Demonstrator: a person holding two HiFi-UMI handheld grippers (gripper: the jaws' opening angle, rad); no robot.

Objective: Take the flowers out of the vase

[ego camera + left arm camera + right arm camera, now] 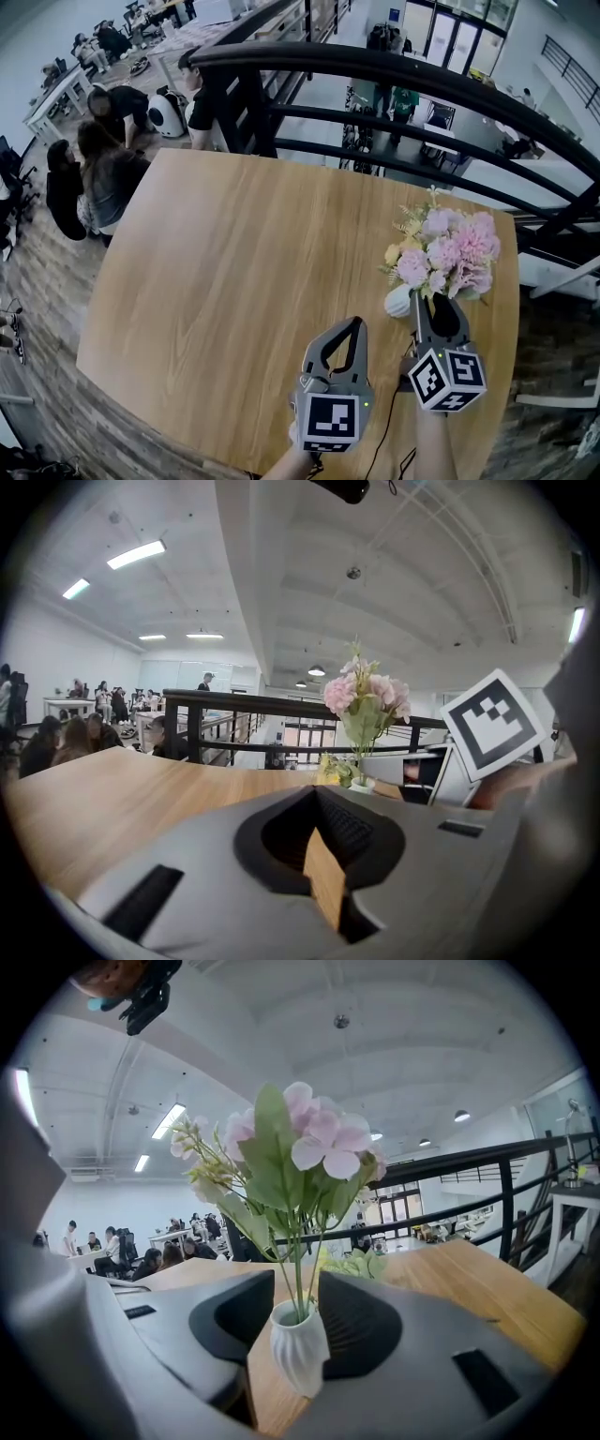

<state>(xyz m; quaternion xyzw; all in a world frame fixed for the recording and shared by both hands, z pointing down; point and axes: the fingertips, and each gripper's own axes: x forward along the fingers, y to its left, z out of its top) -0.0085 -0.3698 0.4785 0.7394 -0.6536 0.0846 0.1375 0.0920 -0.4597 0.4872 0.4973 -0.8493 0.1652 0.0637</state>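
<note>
Both right gripper [294,1288] jaws are standing apart, flanking the vase [300,1354] at the table's [234,281] right edge; left gripper [353,325] is resting closed.

Bright, even light; dark fisheye corners.

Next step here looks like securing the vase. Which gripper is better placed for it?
Right, probably. The right gripper has open jaws on either side of the white vase, with the flowers rising above. The left gripper is shut, empty, and sits back from the vase.
</note>
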